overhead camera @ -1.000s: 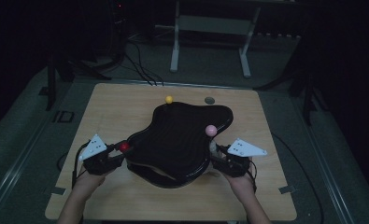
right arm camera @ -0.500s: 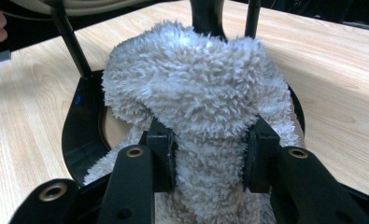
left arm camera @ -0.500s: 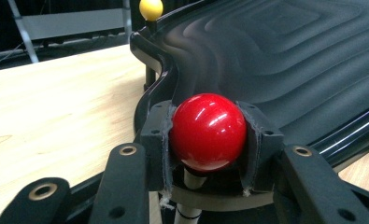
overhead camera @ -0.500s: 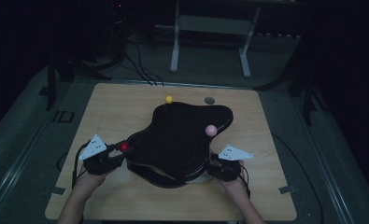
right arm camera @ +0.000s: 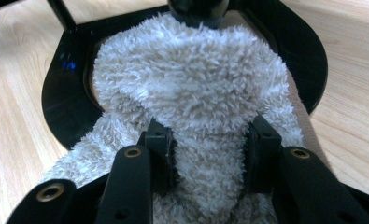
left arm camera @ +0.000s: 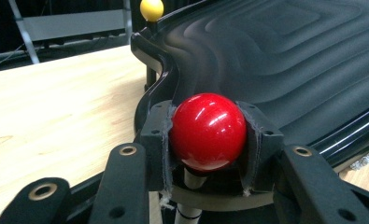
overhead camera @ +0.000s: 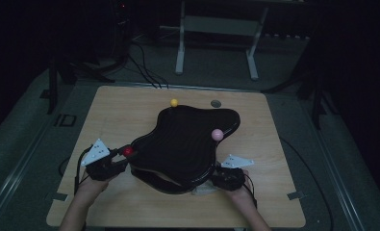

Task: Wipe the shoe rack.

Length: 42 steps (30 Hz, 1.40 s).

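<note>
Left tool (left arm camera: 209,140) grips the red ball (left arm camera: 208,131), hand low; right tool (right arm camera: 209,140), low, pinches fluffy cloth (right arm camera: 191,102), loosening slightly.

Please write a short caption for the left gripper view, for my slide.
Left hand-held gripper shut on the red ball at the rim of the black tray.

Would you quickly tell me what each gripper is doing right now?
Left gripper: shut on the red ball.
Right gripper: shut on the fluffy grey cloth, jaws just eased slightly.
</note>
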### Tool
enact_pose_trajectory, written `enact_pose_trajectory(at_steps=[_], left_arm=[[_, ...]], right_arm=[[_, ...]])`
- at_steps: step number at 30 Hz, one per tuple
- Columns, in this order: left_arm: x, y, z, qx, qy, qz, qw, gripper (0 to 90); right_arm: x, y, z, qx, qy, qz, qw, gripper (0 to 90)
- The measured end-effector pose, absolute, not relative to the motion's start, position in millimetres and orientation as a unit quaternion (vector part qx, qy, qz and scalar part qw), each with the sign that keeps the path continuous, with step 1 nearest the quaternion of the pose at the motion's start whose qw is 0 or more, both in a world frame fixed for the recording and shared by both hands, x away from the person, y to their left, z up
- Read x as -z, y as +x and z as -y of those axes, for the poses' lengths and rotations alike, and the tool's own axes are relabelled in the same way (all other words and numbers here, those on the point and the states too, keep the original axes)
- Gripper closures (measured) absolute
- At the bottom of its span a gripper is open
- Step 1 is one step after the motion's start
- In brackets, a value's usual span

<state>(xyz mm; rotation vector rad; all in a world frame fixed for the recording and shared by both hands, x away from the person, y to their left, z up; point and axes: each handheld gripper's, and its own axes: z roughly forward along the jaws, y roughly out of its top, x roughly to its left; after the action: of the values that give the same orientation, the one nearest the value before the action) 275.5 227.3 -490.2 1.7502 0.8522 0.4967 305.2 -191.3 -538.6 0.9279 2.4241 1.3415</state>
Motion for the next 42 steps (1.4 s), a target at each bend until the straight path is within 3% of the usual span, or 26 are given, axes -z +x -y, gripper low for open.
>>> enact_pose_trajectory(at_steps=[9,19,35,42], left_arm=[[490,275,-226,-0.209,0.738,-0.352,0.536,59.3],[491,275,-225,-0.208,0.738,-0.351,0.538,59.3],[491,275,-225,-0.203,0.736,-0.355,0.539,59.2],[491,275,-225,-0.204,0.736,-0.355,0.539,59.3]], right_arm=[[526,309,207,-0.444,0.277,-0.847,0.092,62.6],[510,307,226,-0.435,0.288,-0.845,0.121,68.9],[431,297,288,-0.494,0.333,-0.768,0.233,69.3],[374,309,309,-0.510,0.341,-0.731,0.297,68.9]])
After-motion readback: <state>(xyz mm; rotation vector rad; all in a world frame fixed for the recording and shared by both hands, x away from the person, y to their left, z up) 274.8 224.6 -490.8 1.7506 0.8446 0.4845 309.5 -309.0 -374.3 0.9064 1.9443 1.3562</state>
